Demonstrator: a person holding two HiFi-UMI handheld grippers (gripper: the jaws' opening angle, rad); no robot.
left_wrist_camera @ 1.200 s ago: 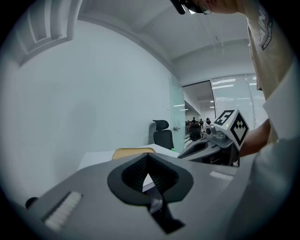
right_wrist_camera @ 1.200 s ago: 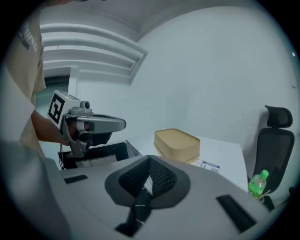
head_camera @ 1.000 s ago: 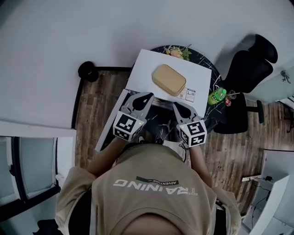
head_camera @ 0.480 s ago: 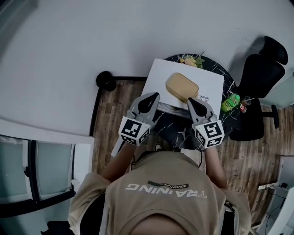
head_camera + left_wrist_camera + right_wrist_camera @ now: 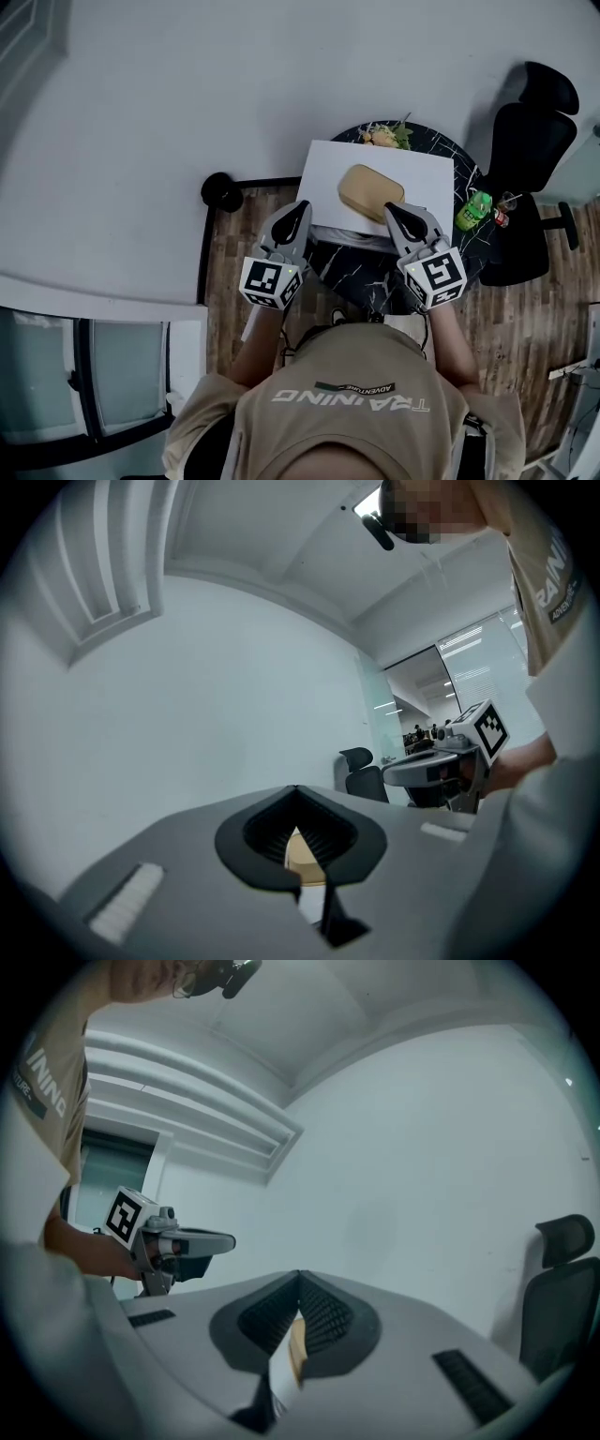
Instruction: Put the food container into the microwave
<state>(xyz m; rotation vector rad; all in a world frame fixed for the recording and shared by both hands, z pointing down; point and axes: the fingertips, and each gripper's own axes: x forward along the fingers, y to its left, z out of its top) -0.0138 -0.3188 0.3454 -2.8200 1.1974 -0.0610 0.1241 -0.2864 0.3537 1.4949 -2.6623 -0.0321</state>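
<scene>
The food container [image 5: 370, 190], a tan lidded box, lies flat on the white top of what I take to be the microwave [image 5: 328, 178]. That box stands on the dark round counter [image 5: 375, 281], at about 12 o'clock from the person. The container is therefore outside the oven, and putting it inside is still to be done as things lie. The head view does not show whether the door is open or shut. The left gripper [image 5: 298, 208] hangs at about 8 o'clock of the container and the right gripper [image 5: 391, 210] at about 5 o'clock, just beside its near edge. Both point toward it. In each gripper view the jaws meet at their tips and pinch nothing, and only a sliver of the tan box shows through the slit below them. A green bottle [image 5: 472, 208] stands at 3 o'clock of the container.
</scene>
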